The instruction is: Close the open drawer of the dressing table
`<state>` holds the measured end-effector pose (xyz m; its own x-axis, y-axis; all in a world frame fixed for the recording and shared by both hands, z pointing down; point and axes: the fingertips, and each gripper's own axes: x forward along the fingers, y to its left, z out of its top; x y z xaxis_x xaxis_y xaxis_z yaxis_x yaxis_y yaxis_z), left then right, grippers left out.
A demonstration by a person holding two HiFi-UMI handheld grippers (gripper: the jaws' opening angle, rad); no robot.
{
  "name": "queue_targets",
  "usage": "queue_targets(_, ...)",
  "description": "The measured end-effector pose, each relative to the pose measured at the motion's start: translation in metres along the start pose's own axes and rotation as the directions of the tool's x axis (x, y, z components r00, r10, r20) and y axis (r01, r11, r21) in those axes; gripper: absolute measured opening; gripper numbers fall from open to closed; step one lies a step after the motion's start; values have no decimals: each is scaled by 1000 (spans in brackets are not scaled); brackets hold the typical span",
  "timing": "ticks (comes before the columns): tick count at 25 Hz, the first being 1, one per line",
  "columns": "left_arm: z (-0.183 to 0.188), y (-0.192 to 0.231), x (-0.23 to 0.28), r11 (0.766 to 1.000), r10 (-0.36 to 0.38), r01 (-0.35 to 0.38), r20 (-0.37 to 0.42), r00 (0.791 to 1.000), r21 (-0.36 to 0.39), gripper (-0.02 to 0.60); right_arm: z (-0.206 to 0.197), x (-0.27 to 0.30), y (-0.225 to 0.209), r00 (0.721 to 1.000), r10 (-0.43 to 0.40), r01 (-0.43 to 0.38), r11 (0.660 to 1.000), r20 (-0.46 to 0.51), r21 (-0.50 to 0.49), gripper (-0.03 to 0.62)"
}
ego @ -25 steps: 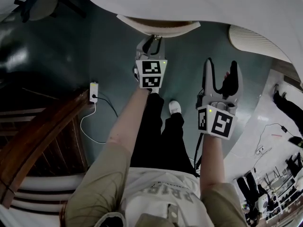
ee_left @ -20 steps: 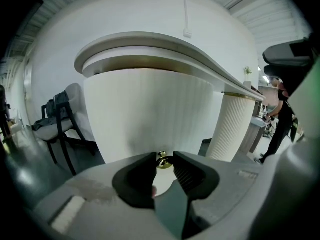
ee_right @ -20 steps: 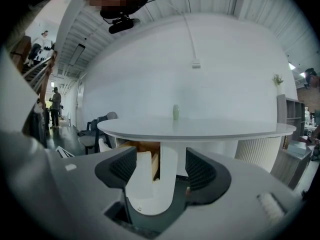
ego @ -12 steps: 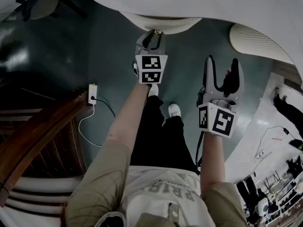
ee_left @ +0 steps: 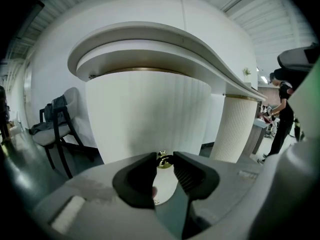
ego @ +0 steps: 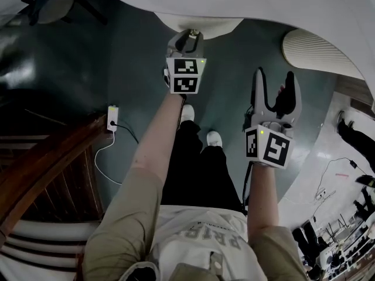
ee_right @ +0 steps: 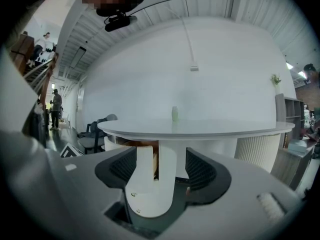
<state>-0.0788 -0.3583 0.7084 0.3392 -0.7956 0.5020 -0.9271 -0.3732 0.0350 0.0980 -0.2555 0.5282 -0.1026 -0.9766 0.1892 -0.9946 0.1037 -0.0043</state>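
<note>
Jaws of left gripper (ego: 188,37) clamp the knob (ee_left: 163,160), drawer (ego: 218,26) pushed further in.

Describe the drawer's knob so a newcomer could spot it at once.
Find the white dressing table with the curved top. Under it bulges a rounded, ribbed drawer front; the knob sits on it, pinched in the jaws of the left gripper. It is the one small shiny gold piece on that white face.

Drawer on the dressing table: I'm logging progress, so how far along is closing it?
Done: the left gripper is clamped on the gold knob. In hand: the drawer front juts out from under the tabletop. Left: slide it flush and let go. The right gripper hangs open and empty.
</note>
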Motion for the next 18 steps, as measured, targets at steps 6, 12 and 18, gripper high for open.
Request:
queue_targets(6, 7, 3, 7, 1000, -4, 4, 20, 1000, -16, 120, -3, 0, -1, 1000, -6, 6, 1000, 5, -4, 310)
queue_targets(12, 12, 5, 13, 1000, -13, 14, 49, 999, -15, 120, -6, 2, 1, 1000, -10, 10, 1000, 17, -10, 310)
queue_targets(18, 17, 9, 20, 1000, -24, 25, 53, 998, -18, 120, -8, 4, 3, 1000, -12, 12, 1000, 19, -18, 310)
